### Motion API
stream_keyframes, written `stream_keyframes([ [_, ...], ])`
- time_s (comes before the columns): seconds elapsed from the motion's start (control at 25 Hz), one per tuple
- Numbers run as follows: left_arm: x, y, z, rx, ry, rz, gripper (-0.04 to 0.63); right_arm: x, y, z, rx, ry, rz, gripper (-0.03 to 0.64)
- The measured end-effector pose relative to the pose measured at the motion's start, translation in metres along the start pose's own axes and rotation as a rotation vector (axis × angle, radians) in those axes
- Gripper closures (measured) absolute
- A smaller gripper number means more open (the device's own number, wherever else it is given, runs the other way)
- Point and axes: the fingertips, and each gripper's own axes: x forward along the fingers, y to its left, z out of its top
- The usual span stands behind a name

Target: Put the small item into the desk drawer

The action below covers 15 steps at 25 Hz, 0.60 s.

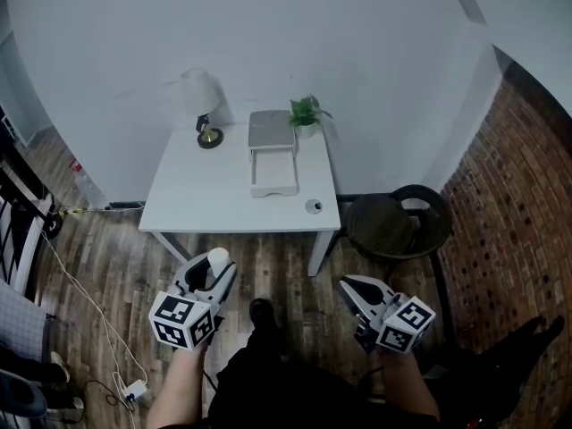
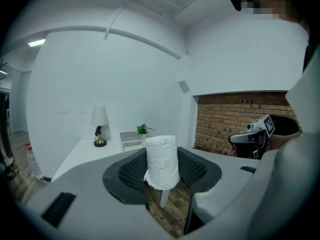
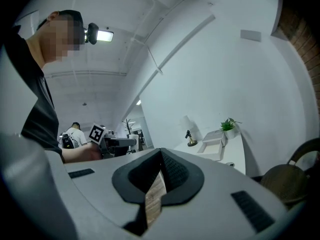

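Now | white roll [image 2: 161, 159] upright between left gripper [image 2: 162, 173] fingers [image 2: 126, 174] | clamped

bench [image 1: 214, 195]: smooth white, matt. floor [image 1: 268, 271]: wood planks, slight sheen. brick wall [image 1: 509, 195] at 3 o'clock: rough, red; the rest is matt white paint. left gripper [image 1: 216, 264] and right gripper [image 1: 350, 286] shells: grey matt plastic. fingers [image 2: 127, 174] lined with black dimpled pads. roll [image 2: 161, 159]: white, crinkled, paper-like. lamp base [image 1: 210, 138] at bench 11 o'clock: shiny brass-coloured metal. chair [image 1: 393, 226] at 4 o'clock: dark, matt.
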Motion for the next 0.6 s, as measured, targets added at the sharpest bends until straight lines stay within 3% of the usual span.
stream_keyframes([
  [0.28,0.078,0.058,0.01,-0.01,0.01,-0.063,0.399,0.05,-0.063,0.012,0.018,-0.009,-0.101,0.614],
  [0.6,0.16,0.151,0.048,-0.04,-0.016,-0.124,0.399,0.161,-0.13,0.057,-0.035,0.002,-0.151,0.614],
])
